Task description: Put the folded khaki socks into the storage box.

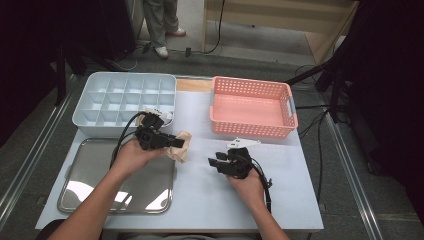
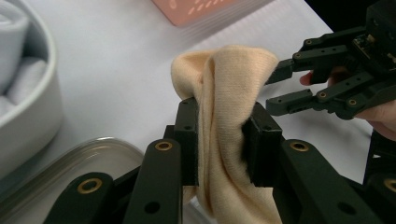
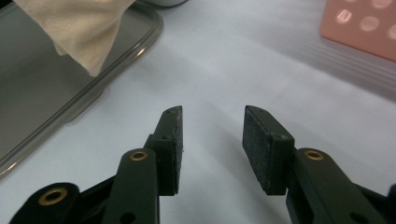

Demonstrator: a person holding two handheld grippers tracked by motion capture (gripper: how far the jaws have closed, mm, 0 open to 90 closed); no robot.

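Left gripper view: peach cloth (image 2: 233,116) pinched in left gripper (image 2: 222,140), right gripper (image 2: 280,84) spread nearby.

Cloth (image 2: 229,116): soft knit fabric, peach, matt, fine ribbed weave.
Tray (image 1: 85,185): polished metal, glossy, mirrors the light, lower left of the high view.
Basket (image 1: 252,130): pink plastic, perforated walls, smooth.
Divided box (image 1: 82,122): pale grey plastic, smooth, satin.
Table cover (image 1: 215,195): white, matt, faintly ribbed.
Left gripper (image 2: 222,140): black matt plastic, brass rivets, rough pads.

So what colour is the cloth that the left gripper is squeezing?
The cloth is pale peach, best seen in the left gripper view.
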